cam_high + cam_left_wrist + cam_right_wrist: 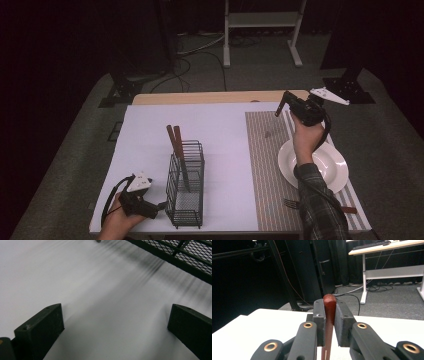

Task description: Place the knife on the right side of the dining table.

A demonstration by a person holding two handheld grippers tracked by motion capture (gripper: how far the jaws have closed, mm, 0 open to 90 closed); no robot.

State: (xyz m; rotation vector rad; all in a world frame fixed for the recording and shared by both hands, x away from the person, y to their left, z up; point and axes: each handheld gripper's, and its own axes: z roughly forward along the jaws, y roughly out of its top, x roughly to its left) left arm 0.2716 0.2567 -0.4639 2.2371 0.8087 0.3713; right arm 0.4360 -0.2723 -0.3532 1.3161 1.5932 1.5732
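A wooden bench [200, 98] carries a white sheet [145, 140] over most of its top. On the right side lies a striped mat [265, 165]. A black wire basket [186, 185] stands on the sheet near the front edge. A white plate [332, 167] rests on the mat, with a fork [292, 203] just in front of it.

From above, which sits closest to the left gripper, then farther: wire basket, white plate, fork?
Starting at the left gripper:
1. Wire basket, right beside it.
2. Fork, at the table's near edge on the striped mat.
3. White plate, farther right.
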